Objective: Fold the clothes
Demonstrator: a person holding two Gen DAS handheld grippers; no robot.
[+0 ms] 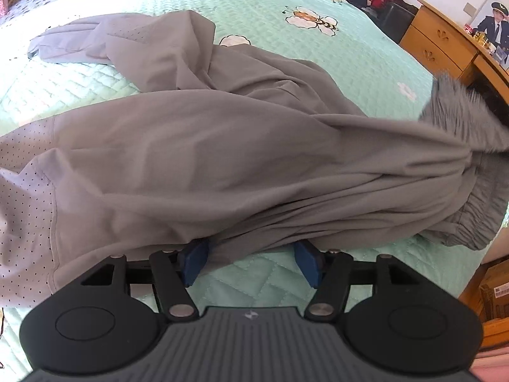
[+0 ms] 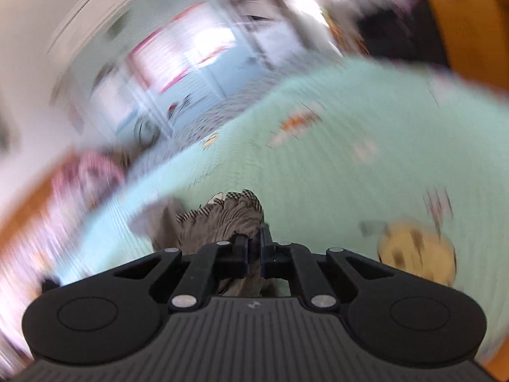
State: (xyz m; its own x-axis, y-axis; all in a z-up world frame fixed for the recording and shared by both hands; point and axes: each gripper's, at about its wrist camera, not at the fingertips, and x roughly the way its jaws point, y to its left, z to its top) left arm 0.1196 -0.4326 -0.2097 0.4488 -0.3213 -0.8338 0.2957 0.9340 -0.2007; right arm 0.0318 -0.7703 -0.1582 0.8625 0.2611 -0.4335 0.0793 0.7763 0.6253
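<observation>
A small pale logo mark sits on the ribbed grey housing of each gripper; no writing on it can be read. A cardboard box (image 1: 496, 289) at the far right edge of the left wrist view carries a white barcode label, its print too small to make out.

Nearest in the left wrist view, the left gripper (image 1: 251, 264) stands released, its blue pads (image 1: 194, 262) set well apart over the bed's mint-green quilted bedspread (image 1: 254, 283). The hem of the grey trousers of thin, smooth fabric (image 1: 222, 159) drapes over the tips of both pads, but the pads do not press on it. The trousers lie crumpled across the bed, with dotted, perforated panels at the left and the gathered elastic waistband (image 1: 477, 216) at the right, one part of it raised and blurred. Beyond them the bedspread shows cartoon bees and white flowers. Farther off stand a wooden drawer unit (image 1: 435, 44) and dark chairs.

The right wrist view is heavily smeared. The right gripper (image 2: 253, 251) is clenched, its jaws nearly together on a bunched fold of the grey trousers' gathered waistband (image 2: 222, 219), which spills out in front of and beneath the fingers. Behind it the mint bedspread (image 2: 318, 175) stretches away, a yellowish cartoon patch at the right, and a bright window lies beyond, all too blurred for detail.
</observation>
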